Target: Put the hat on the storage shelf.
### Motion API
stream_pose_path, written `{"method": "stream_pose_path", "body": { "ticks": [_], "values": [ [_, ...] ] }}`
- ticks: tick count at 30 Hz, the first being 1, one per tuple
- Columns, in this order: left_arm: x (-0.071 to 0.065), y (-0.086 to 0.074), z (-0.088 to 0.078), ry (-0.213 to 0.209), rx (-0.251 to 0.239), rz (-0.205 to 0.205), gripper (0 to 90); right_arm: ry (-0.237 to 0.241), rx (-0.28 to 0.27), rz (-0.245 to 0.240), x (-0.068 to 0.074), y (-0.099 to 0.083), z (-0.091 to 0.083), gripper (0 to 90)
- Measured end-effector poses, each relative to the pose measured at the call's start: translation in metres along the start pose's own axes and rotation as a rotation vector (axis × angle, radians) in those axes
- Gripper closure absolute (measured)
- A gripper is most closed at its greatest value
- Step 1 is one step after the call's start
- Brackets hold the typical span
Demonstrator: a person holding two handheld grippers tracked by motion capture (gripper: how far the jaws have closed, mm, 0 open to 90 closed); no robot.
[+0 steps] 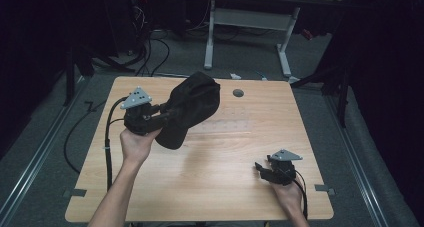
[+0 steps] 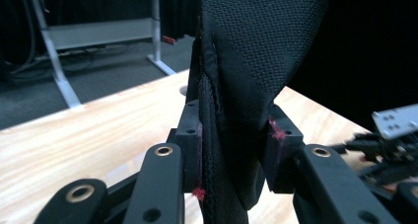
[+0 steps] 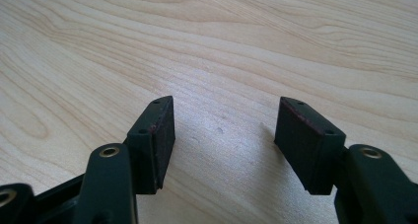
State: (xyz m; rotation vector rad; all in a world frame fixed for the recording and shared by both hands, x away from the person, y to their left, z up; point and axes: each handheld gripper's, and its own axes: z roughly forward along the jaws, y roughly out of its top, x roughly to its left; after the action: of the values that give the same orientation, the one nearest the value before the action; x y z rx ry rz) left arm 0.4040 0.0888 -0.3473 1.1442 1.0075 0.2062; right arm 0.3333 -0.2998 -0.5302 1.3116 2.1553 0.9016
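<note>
Black woven-fabric bag (image 1: 190, 109), soft and slumped, with a coarse mesh weave and a stitched seam visible in the left gripper view (image 2: 246, 61). It hangs lifted over the far-left part of the light wooden table (image 1: 225, 157); whether its lower end touches the tabletop cannot be told from the high view.

Left gripper (image 1: 157, 116): jaws pinched on a fold of the bag, the red-edged pads (image 2: 277, 135) pressing the cloth from both sides. The left hand (image 1: 134, 144) holds the gripper body from below, with its black cable (image 1: 107, 137) looping off the left edge of the table.

Right gripper (image 1: 261, 168): low over the near-right part of the table, well apart from the bag. Jaws spread, with bare wood grain between the pads (image 3: 305, 135) and nothing held.

Surroundings: small round grey grommet (image 1: 238, 93) set in the tabletop near the far edge, just right of the bag. White metal desk frame (image 1: 247, 22) stands on the grey floor beyond the table. Nothing lies between the two grippers on the tabletop.
</note>
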Motion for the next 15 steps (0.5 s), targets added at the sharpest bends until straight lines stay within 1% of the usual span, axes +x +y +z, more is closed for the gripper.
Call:
{"method": "stream_pose_path", "body": {
  "ticks": [2,8,10,15],
  "values": [
    [0.003,0.003,0.003,0.001,-0.026,0.000,66.3,-0.002,-0.001,-0.004,0.001,0.000,0.000,40.3],
    [0.009,0.008,0.011,0.023,-0.063,0.018,66.3,-0.008,-0.003,-0.008,0.002,0.000,0.000,40.0],
    [0.013,0.009,0.015,0.027,-0.082,0.013,66.3,-0.008,-0.003,-0.007,0.002,0.000,0.000,40.0],
    [0.022,0.009,0.026,0.035,-0.106,0.004,66.2,-0.006,-0.005,-0.019,0.003,0.000,0.000,39.8]
  ]
}}
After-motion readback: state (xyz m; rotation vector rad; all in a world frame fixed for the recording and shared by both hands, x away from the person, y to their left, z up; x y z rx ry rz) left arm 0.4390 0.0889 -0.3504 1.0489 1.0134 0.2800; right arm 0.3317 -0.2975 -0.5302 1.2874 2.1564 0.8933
